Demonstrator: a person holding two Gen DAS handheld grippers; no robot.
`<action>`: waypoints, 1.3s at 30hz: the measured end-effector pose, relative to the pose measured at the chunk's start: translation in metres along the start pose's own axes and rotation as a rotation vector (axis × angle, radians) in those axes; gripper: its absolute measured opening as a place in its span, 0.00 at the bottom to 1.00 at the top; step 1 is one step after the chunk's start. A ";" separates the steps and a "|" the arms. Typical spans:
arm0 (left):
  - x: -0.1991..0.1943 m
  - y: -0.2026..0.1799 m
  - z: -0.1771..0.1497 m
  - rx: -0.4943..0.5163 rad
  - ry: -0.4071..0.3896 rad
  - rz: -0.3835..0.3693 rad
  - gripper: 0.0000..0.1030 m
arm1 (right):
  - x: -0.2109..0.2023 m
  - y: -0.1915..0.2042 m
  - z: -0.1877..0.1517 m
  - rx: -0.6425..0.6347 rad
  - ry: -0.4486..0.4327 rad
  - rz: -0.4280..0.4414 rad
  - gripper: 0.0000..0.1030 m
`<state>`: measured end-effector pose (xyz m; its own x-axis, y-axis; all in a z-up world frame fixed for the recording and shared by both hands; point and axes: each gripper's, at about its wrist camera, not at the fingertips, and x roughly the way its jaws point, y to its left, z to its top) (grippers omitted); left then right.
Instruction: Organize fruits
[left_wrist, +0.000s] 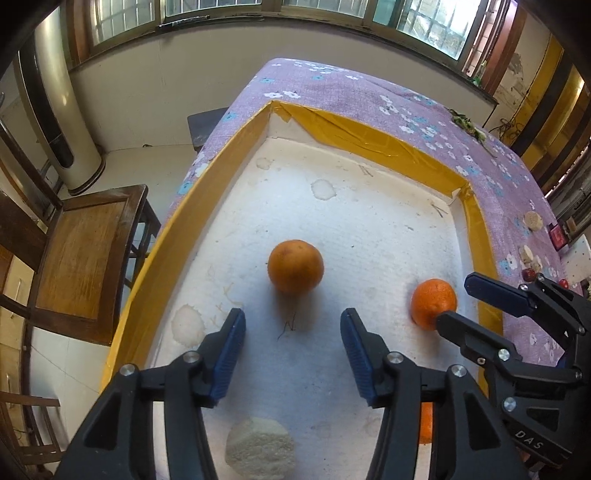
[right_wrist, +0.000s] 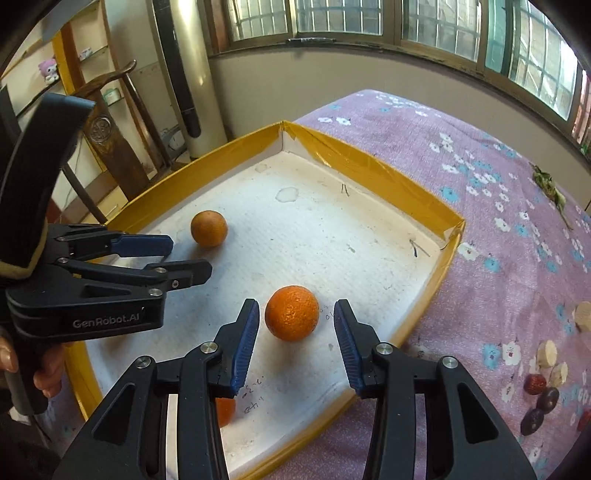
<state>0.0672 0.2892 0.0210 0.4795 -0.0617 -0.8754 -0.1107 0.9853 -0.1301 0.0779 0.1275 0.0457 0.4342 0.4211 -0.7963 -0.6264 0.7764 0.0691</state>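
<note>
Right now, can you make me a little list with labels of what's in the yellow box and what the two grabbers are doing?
box: shallow yellow-edged cardboard tray with a white floor, on a purple flowered cloth
fruit inside: dull round orange; bright round orange; third orange partly hidden
left gripper: jaws open, nothing between them, dull orange just ahead
right gripper: jaws open either side of the bright orange, not touching
outside the box: dark red fruits

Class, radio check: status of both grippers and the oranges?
Left gripper open, empty. Right gripper open around bright orange, pads clear. Duller orange loose in tray.
</note>
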 end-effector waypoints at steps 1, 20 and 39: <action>-0.002 0.000 -0.001 0.001 -0.007 0.004 0.58 | -0.004 0.001 0.000 0.003 -0.017 -0.008 0.41; -0.045 -0.020 -0.007 0.070 -0.141 0.065 0.81 | -0.073 -0.054 -0.032 0.301 -0.087 -0.082 0.74; -0.064 -0.163 -0.040 0.213 -0.135 -0.031 0.88 | -0.137 -0.172 -0.134 0.504 -0.074 -0.231 0.75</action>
<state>0.0199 0.1258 0.0792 0.5933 -0.0844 -0.8006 0.0847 0.9955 -0.0422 0.0398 -0.1264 0.0621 0.5793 0.2312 -0.7816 -0.1305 0.9729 0.1911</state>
